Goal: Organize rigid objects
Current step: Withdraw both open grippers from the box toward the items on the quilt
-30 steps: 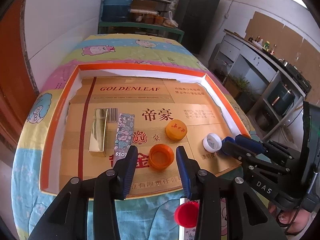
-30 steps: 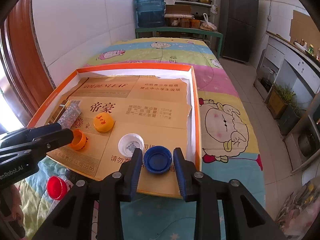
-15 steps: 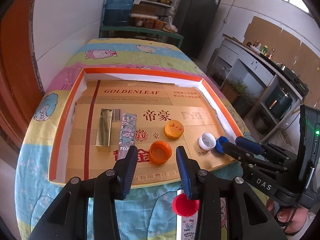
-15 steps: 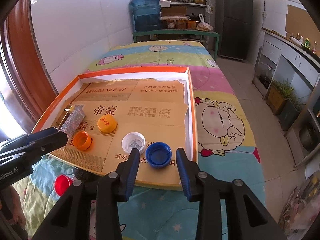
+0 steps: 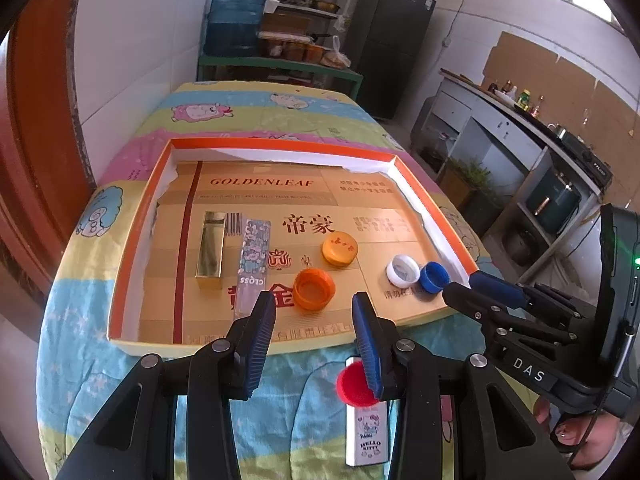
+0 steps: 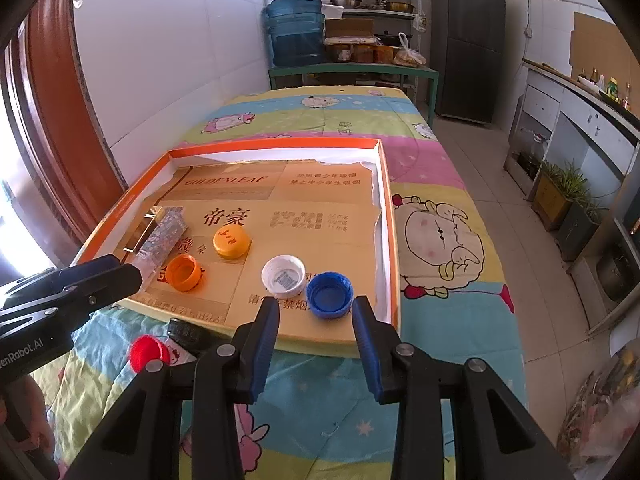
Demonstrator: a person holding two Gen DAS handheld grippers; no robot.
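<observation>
Hovering over the near edge of the tray, both grippers empty with jaws apart; lying on the quilt outside the tray, red cap just under the left gripper; sitting farther off, right gripper, facing the blue cap.

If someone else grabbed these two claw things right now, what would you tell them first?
Left gripper: open, empty, above the tray's near edge.
Right gripper: open, empty, just behind the blue cap.
In the orange tray: gold box, glitter stick, two orange caps, white cap, blue cap.
Outside it, on the blanket: red cap and Hello Kitty box.
Probably left: move those two into the tray.
</observation>
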